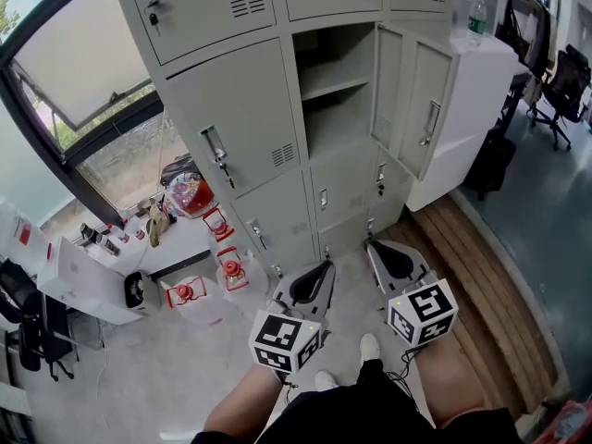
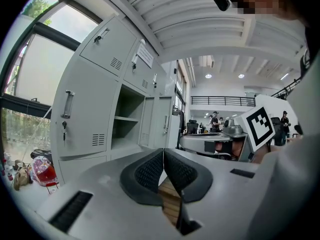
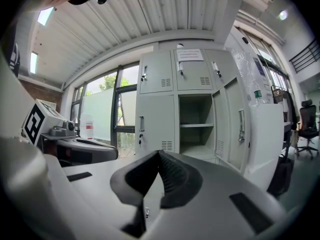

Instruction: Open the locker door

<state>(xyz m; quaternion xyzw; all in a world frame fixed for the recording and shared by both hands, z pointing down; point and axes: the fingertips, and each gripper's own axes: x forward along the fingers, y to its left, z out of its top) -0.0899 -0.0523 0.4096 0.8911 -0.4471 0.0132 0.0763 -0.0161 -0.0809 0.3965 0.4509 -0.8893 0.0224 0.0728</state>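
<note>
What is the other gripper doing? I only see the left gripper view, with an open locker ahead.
Observer: The right gripper has its jaws shut on nothing, facing the open compartment.
Operator: Is either touching the lockers?
Observer: No; the head view shows the left gripper and the right one both short of them.
Operator: Anything beside the lockers?
Observer: A white cabinet with a bottle on top.

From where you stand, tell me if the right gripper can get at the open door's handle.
Probably yes: nothing stands between the right gripper and the handle, though its fingers are shut and well short of it.
</note>
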